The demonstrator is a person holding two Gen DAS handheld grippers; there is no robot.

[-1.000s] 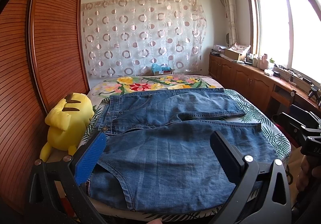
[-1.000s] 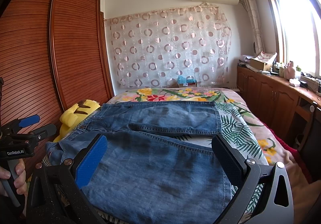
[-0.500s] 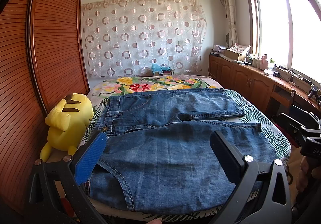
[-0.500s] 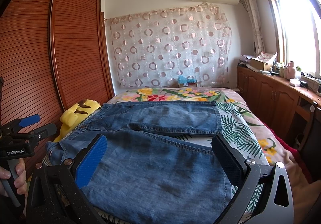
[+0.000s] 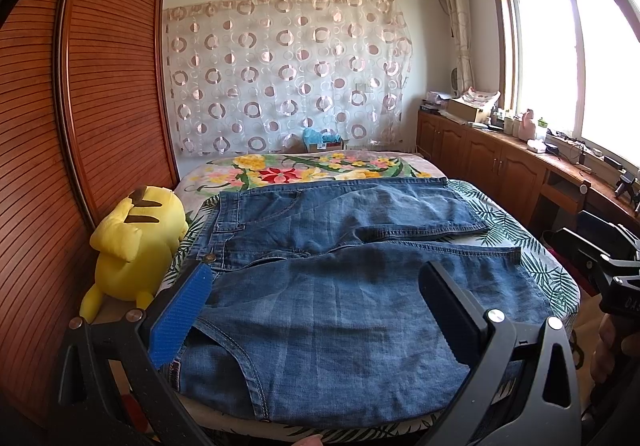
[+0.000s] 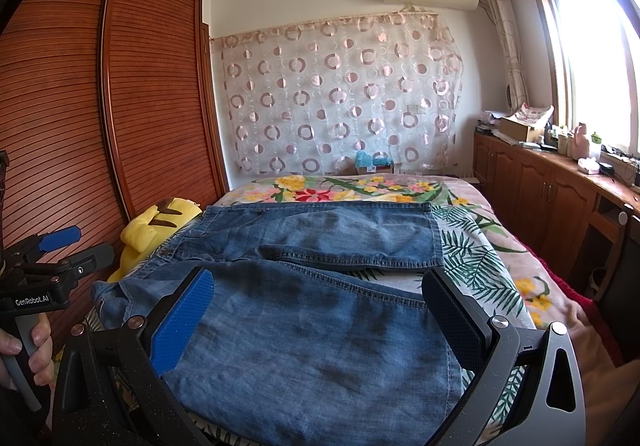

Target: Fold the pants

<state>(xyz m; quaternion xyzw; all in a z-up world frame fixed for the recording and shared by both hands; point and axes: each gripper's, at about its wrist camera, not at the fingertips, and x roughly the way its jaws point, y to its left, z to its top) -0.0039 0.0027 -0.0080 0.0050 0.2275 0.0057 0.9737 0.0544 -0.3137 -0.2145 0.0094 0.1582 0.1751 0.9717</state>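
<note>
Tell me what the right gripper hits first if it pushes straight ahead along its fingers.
Most likely the jeans. The open right gripper hovers low over the near leg, which fills the gap between its fingers. If it clears that cloth, the far leg comes next, then the bed. Its height above the denim is unclear.

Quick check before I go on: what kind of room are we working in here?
A home bedroom, most likely: the jeans lie on a floral-covered bed beside a louvred wooden wardrobe, with a yellow plush toy at its edge.
</note>
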